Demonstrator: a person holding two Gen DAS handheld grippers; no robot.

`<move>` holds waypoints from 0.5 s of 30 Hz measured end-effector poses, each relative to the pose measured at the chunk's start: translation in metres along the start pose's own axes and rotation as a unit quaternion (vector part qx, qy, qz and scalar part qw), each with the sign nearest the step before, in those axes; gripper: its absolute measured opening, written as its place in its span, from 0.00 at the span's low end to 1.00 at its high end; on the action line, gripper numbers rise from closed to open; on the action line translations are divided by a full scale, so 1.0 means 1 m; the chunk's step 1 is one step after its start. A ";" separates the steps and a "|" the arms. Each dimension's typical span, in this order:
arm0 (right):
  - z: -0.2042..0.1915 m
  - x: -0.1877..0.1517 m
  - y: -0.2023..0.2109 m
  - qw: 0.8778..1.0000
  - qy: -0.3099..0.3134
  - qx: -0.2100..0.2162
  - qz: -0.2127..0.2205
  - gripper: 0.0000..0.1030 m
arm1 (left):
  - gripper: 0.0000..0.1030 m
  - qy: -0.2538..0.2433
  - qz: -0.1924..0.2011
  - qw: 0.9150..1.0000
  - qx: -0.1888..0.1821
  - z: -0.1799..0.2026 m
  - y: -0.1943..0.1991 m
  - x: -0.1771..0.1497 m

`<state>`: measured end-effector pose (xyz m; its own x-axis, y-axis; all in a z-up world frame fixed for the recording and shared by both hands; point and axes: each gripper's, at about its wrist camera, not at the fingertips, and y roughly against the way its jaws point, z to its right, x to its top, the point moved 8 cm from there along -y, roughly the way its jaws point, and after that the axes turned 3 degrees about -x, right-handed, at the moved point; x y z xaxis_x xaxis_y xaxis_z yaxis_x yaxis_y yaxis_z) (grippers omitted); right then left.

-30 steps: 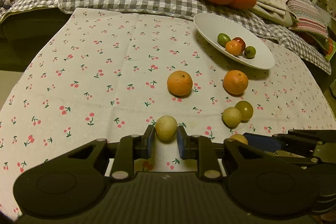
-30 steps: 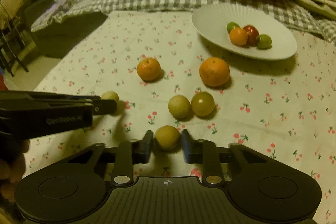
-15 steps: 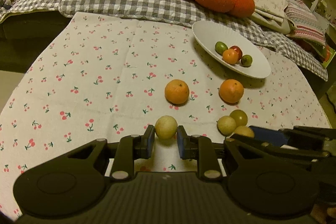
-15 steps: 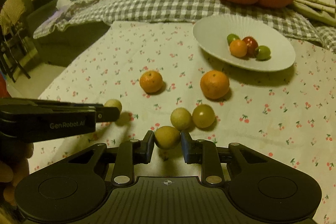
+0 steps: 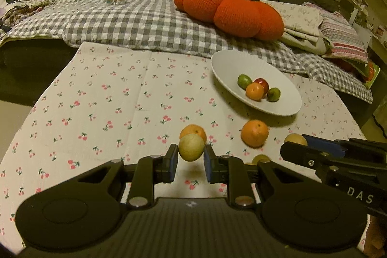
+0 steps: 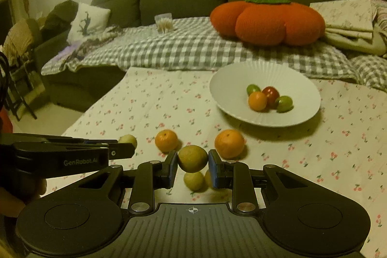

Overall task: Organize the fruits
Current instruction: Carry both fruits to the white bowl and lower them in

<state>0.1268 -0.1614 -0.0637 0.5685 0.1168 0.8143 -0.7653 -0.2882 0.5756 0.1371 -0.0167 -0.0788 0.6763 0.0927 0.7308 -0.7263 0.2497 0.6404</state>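
In the right wrist view, far left, the left gripper (image 6: 125, 145) bears white lettering "GenRobot.AI" and is clamped on a pale yellow fruit (image 6: 128, 139). At lower centre the right gripper (image 6: 192, 165) is clamped on a yellow-green fruit (image 6: 192, 158), held above the cherry-print tablecloth (image 6: 145, 108). Two oranges (image 6: 166, 140) flank it behind. Right of centre, a white ribbed plate (image 6: 297, 88) holds four small fruits. In the left wrist view, lower right, the right gripper's side reads "DAS", the rest cut off.
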 end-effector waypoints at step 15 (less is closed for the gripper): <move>0.039 0.026 0.013 0.998 -0.024 -0.022 0.051 0.25 | 0.20 -0.022 0.016 0.999 -0.034 0.028 -0.011 0.036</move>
<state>0.1430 -0.1989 -0.0378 0.5005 0.0432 0.8647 -0.8315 -0.2540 0.4940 0.1661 -0.0436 -0.0534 0.6456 0.0605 0.7613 -0.7365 0.3129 0.5997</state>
